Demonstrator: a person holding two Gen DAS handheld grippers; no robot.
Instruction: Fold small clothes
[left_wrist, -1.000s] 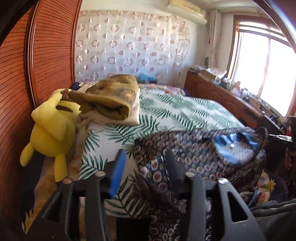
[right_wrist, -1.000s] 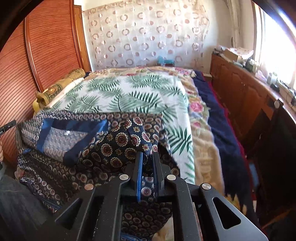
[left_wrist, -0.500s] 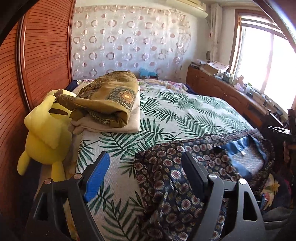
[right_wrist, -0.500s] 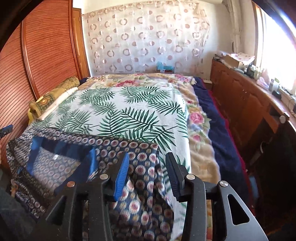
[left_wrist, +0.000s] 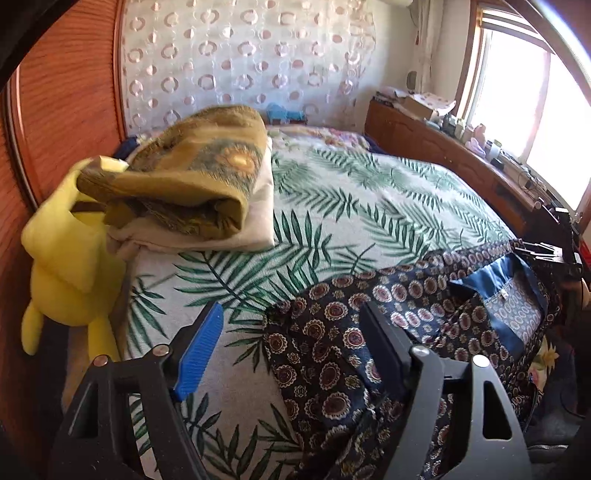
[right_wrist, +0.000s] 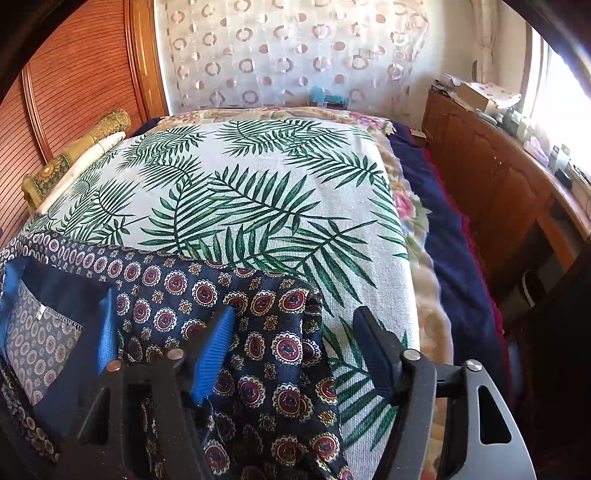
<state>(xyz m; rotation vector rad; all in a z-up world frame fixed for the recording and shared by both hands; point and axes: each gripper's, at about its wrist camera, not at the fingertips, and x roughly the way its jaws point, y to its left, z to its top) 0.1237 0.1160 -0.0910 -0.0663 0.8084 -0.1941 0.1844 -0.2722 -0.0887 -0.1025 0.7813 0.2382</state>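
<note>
A dark blue garment with a medallion print (left_wrist: 369, 332) lies flat on the near edge of the palm-leaf bedspread (left_wrist: 351, 206); its blue lining shows at the waistband (left_wrist: 517, 306). My left gripper (left_wrist: 291, 339) is open and empty over the garment's left corner. In the right wrist view the garment (right_wrist: 221, 306) spreads to the left, and my right gripper (right_wrist: 295, 339) is open and empty over its right corner. The right gripper body also shows in the left wrist view at the far right (left_wrist: 546, 254).
A folded olive and cream blanket stack (left_wrist: 199, 192) and a yellow plush toy (left_wrist: 66, 266) sit at the bed's left by the wooden wardrobe (left_wrist: 62, 92). A wooden cabinet (right_wrist: 498, 192) runs along the right under the window. A navy blanket (right_wrist: 443, 236) hangs off the bed's right side.
Both grippers have let go of the garment and opened wide. The garment has dropped flat onto the bedspread, and both grippers have drawn back slightly.
</note>
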